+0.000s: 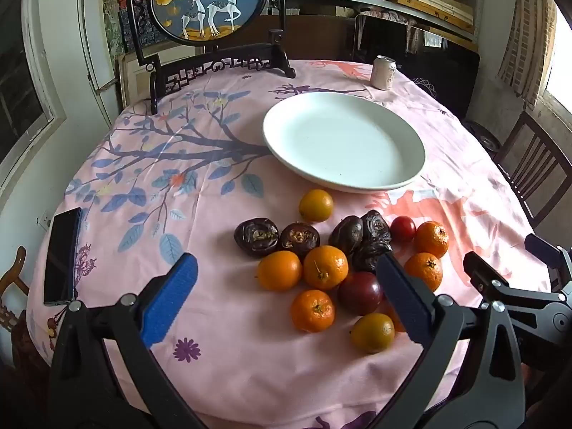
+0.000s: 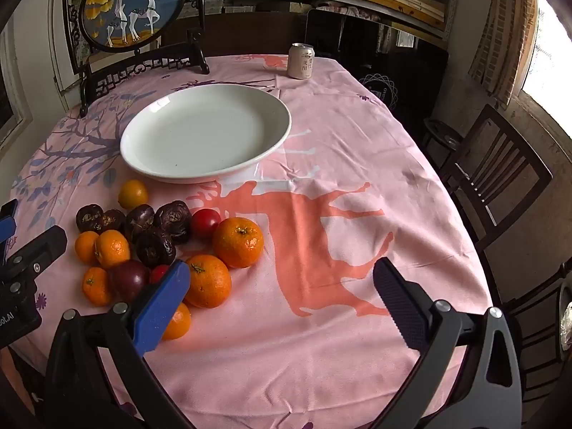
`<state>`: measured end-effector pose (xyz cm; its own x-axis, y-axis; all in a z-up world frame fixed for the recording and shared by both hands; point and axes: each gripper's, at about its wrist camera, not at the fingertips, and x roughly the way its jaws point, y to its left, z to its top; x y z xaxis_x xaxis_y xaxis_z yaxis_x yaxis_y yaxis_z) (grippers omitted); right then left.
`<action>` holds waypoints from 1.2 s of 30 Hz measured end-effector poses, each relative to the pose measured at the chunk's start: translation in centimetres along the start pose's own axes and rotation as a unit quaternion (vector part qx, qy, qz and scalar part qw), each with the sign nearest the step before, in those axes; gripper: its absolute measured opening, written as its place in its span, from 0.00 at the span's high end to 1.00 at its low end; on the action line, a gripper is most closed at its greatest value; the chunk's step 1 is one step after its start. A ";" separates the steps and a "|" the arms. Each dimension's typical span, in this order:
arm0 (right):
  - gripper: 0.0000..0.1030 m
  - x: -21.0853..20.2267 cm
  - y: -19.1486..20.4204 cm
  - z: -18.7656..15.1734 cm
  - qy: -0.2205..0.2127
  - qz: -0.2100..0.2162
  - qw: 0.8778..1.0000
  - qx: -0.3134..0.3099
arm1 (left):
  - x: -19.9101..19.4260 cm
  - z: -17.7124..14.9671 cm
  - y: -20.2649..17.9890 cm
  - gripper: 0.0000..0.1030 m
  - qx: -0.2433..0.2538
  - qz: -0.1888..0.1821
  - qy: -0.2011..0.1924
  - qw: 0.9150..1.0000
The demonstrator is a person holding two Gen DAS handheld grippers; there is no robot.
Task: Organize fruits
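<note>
A heap of fruit lies on the pink tablecloth in front of an empty white plate [image 1: 404, 143] [image 2: 275, 114]: several oranges [image 1: 325, 267] [image 2: 238, 236], several wrinkled dark fruits [image 1: 256, 236] [image 2: 172, 220], a small red fruit [image 1: 403, 228] [image 2: 204, 222], a dark purple plum [image 1: 359, 292] [image 2: 129, 279] and yellow-orange fruits [image 1: 316, 205] [image 2: 133, 194]. My left gripper [image 1: 289, 275] is open and empty above the near side of the heap. My right gripper [image 2: 284, 279] is open and empty over bare cloth, to the right of the heap.
A drink can [image 1: 383, 72] [image 2: 301, 60] stands at the far side of the table. A round deer screen on a dark stand [image 1: 211, 3] [image 2: 130, 7] is at the back left. A black phone [image 1: 62, 255] lies at the left edge. Wooden chairs [image 2: 497, 175] stand to the right.
</note>
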<state>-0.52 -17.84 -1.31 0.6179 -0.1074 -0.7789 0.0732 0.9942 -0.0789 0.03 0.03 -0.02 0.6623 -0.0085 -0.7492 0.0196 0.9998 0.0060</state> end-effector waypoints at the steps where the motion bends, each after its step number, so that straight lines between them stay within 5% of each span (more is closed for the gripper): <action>1: 0.01 0.0 0.0 0.0 0.000 0.000 1.000 0.000 | 0.0 0.0 0.0 0.02 0.000 0.000 -0.001 1.000; 36: 0.01 -0.4 0.3 0.1 -0.001 0.000 1.000 -0.002 | -0.1 0.0 0.3 0.02 0.002 0.002 -0.002 1.000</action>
<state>-0.74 -17.50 -0.95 0.6197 -0.1066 -0.7775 0.0698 0.9943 -0.0808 0.00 0.31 0.08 0.6658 -0.0043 -0.7462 0.0191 0.9998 0.0113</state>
